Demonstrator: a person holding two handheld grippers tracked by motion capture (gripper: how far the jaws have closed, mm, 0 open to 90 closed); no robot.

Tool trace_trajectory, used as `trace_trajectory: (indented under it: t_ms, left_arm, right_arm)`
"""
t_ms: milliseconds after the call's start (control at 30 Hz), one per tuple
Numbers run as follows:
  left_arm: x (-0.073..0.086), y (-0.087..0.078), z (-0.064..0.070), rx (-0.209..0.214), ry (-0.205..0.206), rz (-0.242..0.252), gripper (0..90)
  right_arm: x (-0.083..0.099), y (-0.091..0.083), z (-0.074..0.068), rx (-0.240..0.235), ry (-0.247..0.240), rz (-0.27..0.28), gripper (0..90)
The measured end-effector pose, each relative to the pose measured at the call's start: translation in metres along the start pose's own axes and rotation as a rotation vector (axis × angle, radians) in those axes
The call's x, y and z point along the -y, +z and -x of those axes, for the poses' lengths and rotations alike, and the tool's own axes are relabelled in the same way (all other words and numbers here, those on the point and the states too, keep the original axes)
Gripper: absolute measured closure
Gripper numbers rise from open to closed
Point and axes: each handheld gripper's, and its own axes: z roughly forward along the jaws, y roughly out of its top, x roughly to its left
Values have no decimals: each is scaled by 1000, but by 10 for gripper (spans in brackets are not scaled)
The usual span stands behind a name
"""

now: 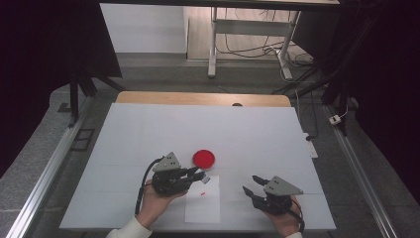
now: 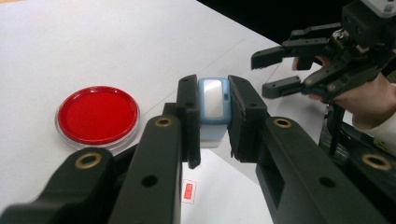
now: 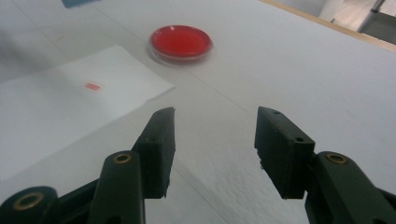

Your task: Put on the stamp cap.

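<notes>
A small pale-blue block with a shiny window (image 2: 214,100) sits pinched between the jaws of the left gripper (image 1: 198,174), held up off the table just over the far left corner of a white sheet of paper (image 1: 204,206). In the left gripper view the jaws press flat against both sides of the block, and its lower end hangs free between them.

At about eleven o'clock from the block lies a shallow round dish (image 1: 203,158), clear-rimmed and filled with red; whether that red is a liquid or a solid layer I cannot tell. It rests flat on the white table cover (image 1: 148,129), just beyond the paper and apart from it.

On the paper, toward six o'clock from the block, there is a small red mark (image 1: 203,192).

Over at three o'clock, well apart, the right gripper (image 1: 253,185) is held low above the table by a hand (image 1: 285,220). Its jaws stand wide apart with nothing between them, pointing toward the dish.
</notes>
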Motion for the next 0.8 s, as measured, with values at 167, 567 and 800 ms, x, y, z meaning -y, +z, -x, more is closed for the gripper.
trace_trajectory:
  t_ms: [167, 567, 800]
  left_arm:
    - [0, 0, 1, -16, 8, -1, 756]
    - [0, -2, -4, -42, 15, -2, 757]
    - [-2, -7, -10, -52, 10, 8, 756]
  right_arm:
    - [8, -12, 13, 38, -6, -13, 467]
    - [25, -31, 39, 103, 23, -22, 352]
    - [26, -28, 42, 73, 39, -36, 279]
